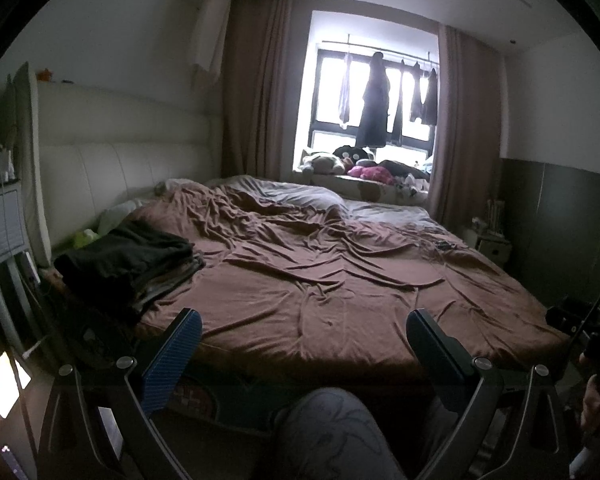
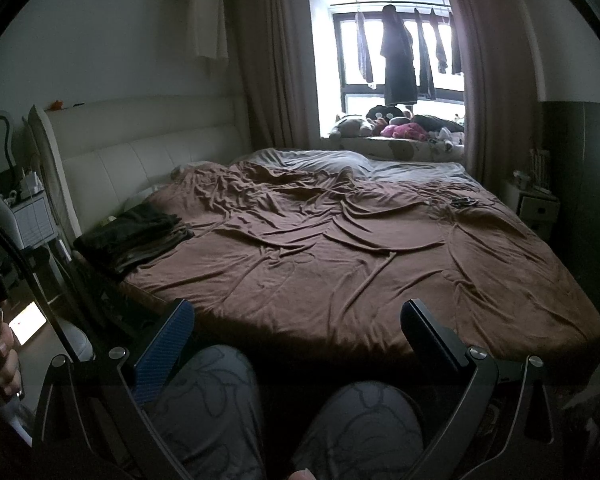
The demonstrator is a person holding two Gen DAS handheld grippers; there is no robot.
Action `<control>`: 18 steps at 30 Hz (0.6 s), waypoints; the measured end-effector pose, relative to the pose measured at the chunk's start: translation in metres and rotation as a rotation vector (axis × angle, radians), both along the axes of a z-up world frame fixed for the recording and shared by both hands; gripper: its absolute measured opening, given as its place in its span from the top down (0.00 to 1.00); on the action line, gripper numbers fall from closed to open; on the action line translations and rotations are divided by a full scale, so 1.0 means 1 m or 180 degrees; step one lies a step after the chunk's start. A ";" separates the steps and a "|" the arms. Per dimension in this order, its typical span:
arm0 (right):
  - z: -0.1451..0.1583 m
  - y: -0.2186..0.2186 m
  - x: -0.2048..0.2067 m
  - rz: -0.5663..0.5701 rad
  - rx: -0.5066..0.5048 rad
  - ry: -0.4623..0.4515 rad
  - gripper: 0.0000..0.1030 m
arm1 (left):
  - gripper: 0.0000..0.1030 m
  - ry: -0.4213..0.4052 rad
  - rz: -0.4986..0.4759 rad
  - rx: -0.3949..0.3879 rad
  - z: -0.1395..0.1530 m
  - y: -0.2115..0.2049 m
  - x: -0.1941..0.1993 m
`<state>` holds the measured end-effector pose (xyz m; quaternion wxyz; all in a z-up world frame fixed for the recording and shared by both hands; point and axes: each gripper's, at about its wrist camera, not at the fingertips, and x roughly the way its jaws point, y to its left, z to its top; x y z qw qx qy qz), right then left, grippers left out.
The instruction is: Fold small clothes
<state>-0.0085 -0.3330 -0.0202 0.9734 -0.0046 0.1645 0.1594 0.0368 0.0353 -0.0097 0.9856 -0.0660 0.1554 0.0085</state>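
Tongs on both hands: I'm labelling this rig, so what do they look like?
Both the left tongs and right tongs match: dark metal linkage arms with round silver pivot bolts, and two flat fingers, one faced with a blue ribbed pad. The person's grey patterned trousers show below.

Two grippers: left [image 1: 304, 326] and right [image 2: 298, 316], each with black angled arms, silver round screws at the pivots, one finger [image 1: 172, 360] faced with a blue ribbed pad. Grey trousers [image 2: 216, 404] with a dark outlined print over the knees. Black cable [image 2: 40, 292] curving alongside.
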 end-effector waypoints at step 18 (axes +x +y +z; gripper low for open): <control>0.000 0.003 -0.001 -0.0020 -0.0004 0.0002 0.00 | 0.00 0.0054 0.0018 -0.0022 -0.006 0.004 0.002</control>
